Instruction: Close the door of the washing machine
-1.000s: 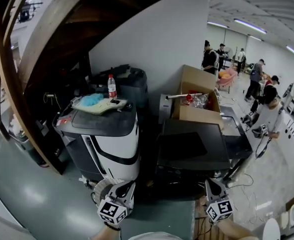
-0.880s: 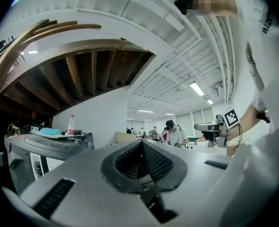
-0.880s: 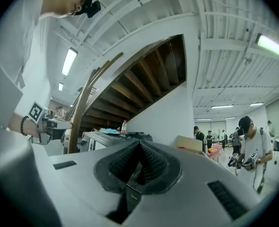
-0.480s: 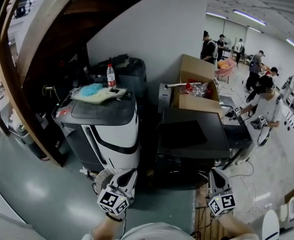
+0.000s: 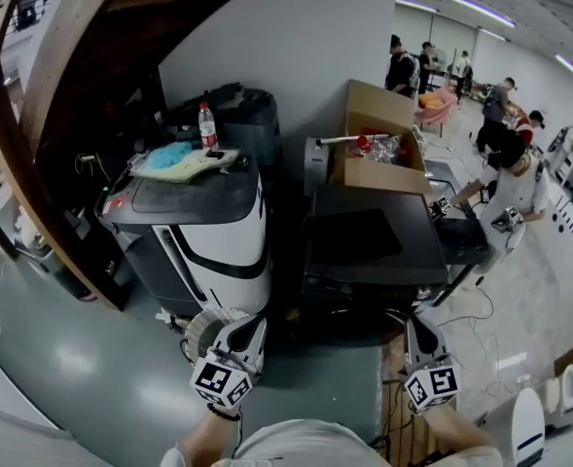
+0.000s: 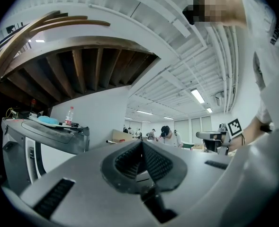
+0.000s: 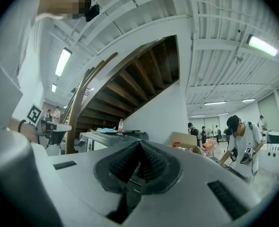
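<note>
black-and-white washing machine (image 5: 230, 249), brown cardboard box (image 5: 376, 111)

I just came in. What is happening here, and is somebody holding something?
A person stands in front of a white and grey machine, probably the washing machine, and holds the left gripper and the right gripper low, close to the body. Both grippers are shut and empty, and neither touches the machine. A water bottle and a blue cloth are on its top. No door is being handled yet.
</note>
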{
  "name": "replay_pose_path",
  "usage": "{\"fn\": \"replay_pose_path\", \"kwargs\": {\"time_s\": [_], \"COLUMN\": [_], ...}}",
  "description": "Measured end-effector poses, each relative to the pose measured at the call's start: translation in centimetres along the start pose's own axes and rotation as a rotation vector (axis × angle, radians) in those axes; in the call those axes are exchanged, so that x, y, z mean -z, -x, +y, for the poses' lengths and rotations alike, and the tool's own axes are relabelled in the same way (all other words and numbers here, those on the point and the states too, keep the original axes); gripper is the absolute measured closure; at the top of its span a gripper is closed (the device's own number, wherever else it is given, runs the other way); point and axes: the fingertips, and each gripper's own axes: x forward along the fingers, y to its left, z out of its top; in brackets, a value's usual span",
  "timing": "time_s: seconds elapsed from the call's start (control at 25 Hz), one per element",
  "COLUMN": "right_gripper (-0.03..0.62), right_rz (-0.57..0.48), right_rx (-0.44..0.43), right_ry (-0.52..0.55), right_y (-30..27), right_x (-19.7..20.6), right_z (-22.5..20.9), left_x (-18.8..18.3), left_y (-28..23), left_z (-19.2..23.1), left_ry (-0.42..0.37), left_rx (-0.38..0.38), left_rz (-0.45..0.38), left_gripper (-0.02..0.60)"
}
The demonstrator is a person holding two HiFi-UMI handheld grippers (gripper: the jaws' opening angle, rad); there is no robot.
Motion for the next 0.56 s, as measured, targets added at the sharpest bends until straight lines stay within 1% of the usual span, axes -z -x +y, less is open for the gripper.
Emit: {"fn": "replay_pose_path", "kwargs": {"time_s": [0.32,0.56], "right_gripper": [0.585,0.585], "right_rz": [0.008,0.011], "right_rx": [0.000,-0.010], "right_ry": [-0.006,-0.001], "right_y": [0.69,0.24], "right_x": [0.32,0.43], "right_z": [-0.08,0.02], "left_x": [0.72,0.95], "left_y": [0.01,0.14], "left_z": [-0.84,-0.46], "left_ry": [0.009,0.010], "left_rx": [0.008,-0.015], "left_rz": [0.010,0.006], "left_gripper": [0.578,0.578]}}
